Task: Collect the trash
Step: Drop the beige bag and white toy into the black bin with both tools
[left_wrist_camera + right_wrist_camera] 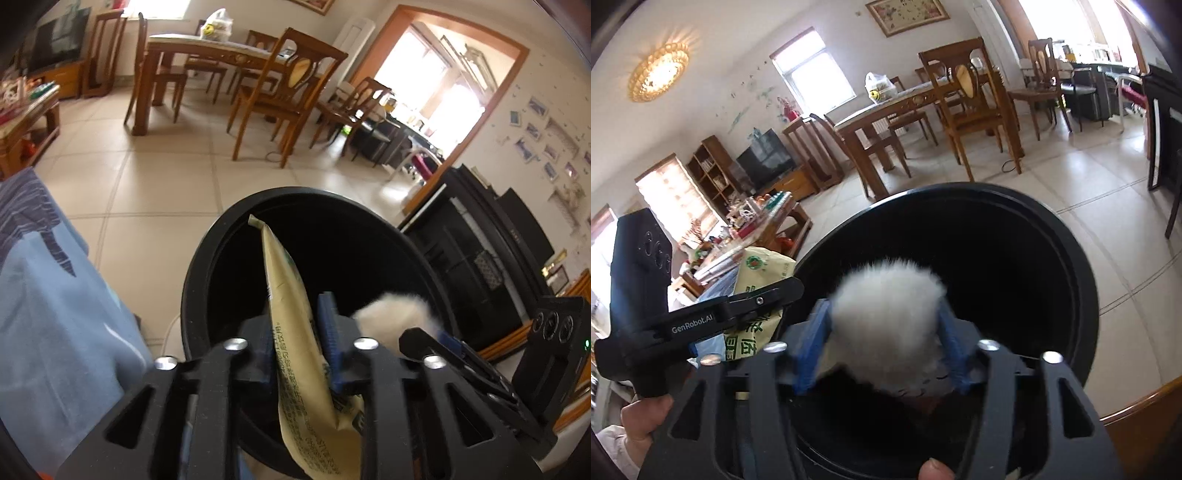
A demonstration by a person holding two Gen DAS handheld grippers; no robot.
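Observation:
A black round trash bin stands on the tiled floor, its open mouth right below both grippers; it also fills the right wrist view. My left gripper is shut on a flat yellow printed wrapper, held over the bin's mouth. My right gripper is shut on a white fluffy ball, also over the bin. The ball and right gripper show at the right in the left wrist view. The left gripper and its wrapper show at the left in the right wrist view.
A blue cloth-covered seat is at the left of the bin. A wooden dining table with chairs stands further back. A black cabinet is at the right. A cluttered coffee table is beyond the bin.

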